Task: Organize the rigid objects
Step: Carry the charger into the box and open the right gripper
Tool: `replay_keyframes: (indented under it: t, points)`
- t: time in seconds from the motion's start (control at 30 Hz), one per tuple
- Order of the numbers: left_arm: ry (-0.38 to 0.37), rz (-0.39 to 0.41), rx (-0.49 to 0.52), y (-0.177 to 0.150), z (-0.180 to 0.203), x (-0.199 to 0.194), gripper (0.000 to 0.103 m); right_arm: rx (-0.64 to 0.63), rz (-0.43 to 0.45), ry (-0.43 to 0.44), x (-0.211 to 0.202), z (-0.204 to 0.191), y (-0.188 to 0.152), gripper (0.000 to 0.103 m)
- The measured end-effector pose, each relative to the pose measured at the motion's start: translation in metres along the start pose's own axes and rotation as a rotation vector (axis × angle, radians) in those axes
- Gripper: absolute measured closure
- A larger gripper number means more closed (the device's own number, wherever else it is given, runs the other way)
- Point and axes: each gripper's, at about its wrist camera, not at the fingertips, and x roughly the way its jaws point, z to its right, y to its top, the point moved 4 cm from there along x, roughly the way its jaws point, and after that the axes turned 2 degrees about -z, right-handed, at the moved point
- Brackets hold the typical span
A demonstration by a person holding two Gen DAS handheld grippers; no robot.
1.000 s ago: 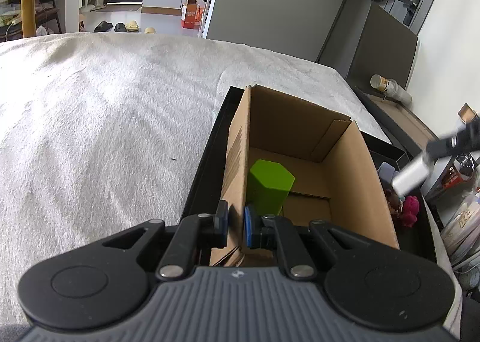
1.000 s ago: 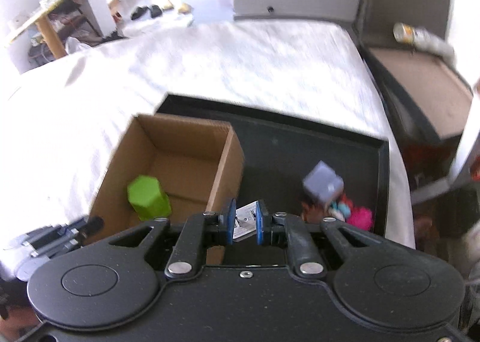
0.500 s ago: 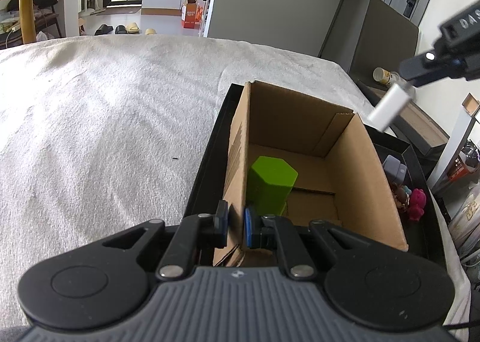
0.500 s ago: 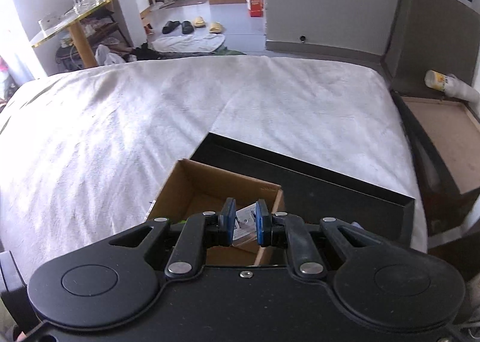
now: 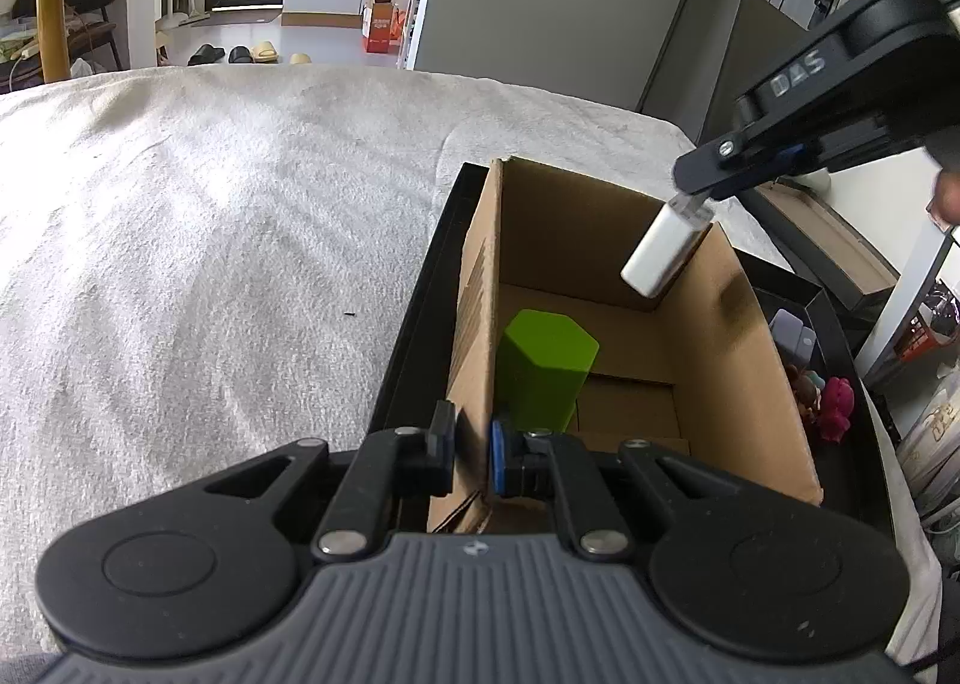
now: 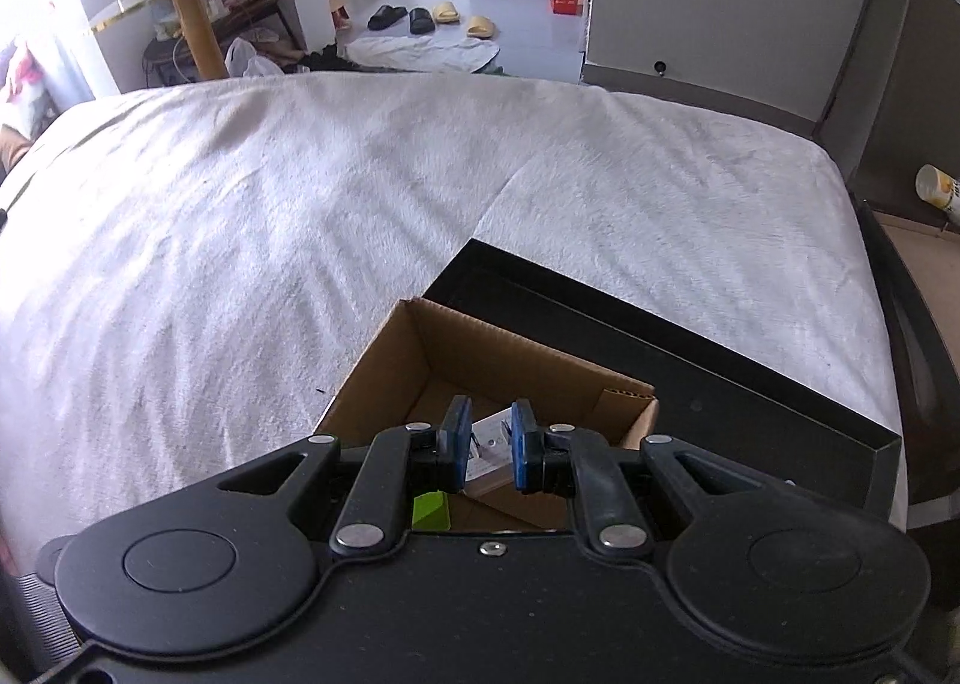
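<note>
Right gripper (image 5: 690,202) has carried the white block (image 5: 663,253) over the cardboard box (image 5: 762,402).

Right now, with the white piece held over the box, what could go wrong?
1. The right gripper holds the white piece only by its top end; it may slip out early.
2. It hangs near the box's far corner, so it could hit the rim.
3. It may knock the green block.

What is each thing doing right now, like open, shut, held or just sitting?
Brown cardboard box: open-topped, inside the black tray.
Green hexagonal block: upright inside the box.
White rectangular block: held above the box.
Left gripper: shut on the box's wall.
Right gripper: shut on the white block.
</note>
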Motion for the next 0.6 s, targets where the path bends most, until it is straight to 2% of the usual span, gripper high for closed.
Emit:
replay_keyframes:
  t: [0.2,0.47,0.53,0.6]
  points:
    - [-0.007,-0.001,-0.002,-0.001,-0.001,0.001,0.092,-0.026,-0.002,-0.008,0.014,-0.006,0.002,0.089]
    - [-0.007,-0.005,-0.003,-0.001,-0.001,0.003,0.092,-0.097,0.031,0.034,0.025,-0.024,0.014,0.089]
    - [-0.007,-0.005,-0.004,-0.001,-0.001,0.003,0.092,-0.106,0.036,0.046,0.026,-0.028,0.015,0.085]
    - [-0.009,-0.013,-0.007,-0.001,-0.002,0.004,0.092,-0.112,0.036,0.039,0.025,-0.028,0.015,0.072]
